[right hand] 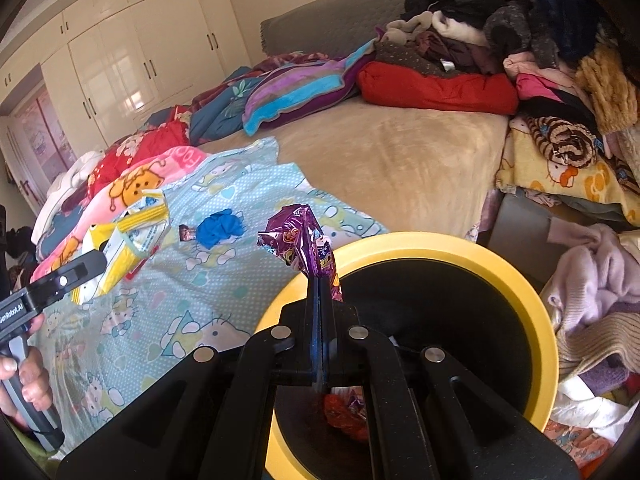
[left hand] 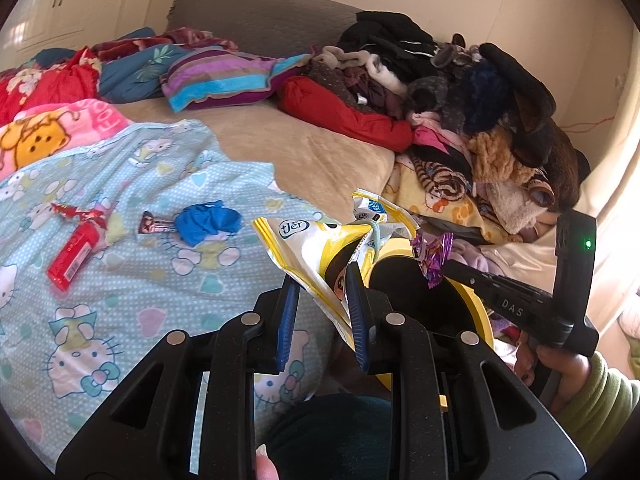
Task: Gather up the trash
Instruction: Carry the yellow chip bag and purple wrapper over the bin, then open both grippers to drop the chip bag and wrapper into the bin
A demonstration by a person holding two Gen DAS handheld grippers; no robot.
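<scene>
My left gripper is shut on a crumpled yellow-and-white snack bag, held above the Hello Kitty blanket. The right wrist view shows the same bag at that gripper's tip. My right gripper is shut on a purple foil wrapper, right over the near rim of a yellow bin with a black inside. Red and orange trash lies at the bin's bottom. On the blanket lie a red packet, a red wrapper, a small dark wrapper and a crumpled blue piece.
A tall heap of clothes covers the bed's right side. Striped and red pillows lie by the grey headboard. White wardrobes stand at the left. More clothes lie beside the bin. The person's hands grip both handles.
</scene>
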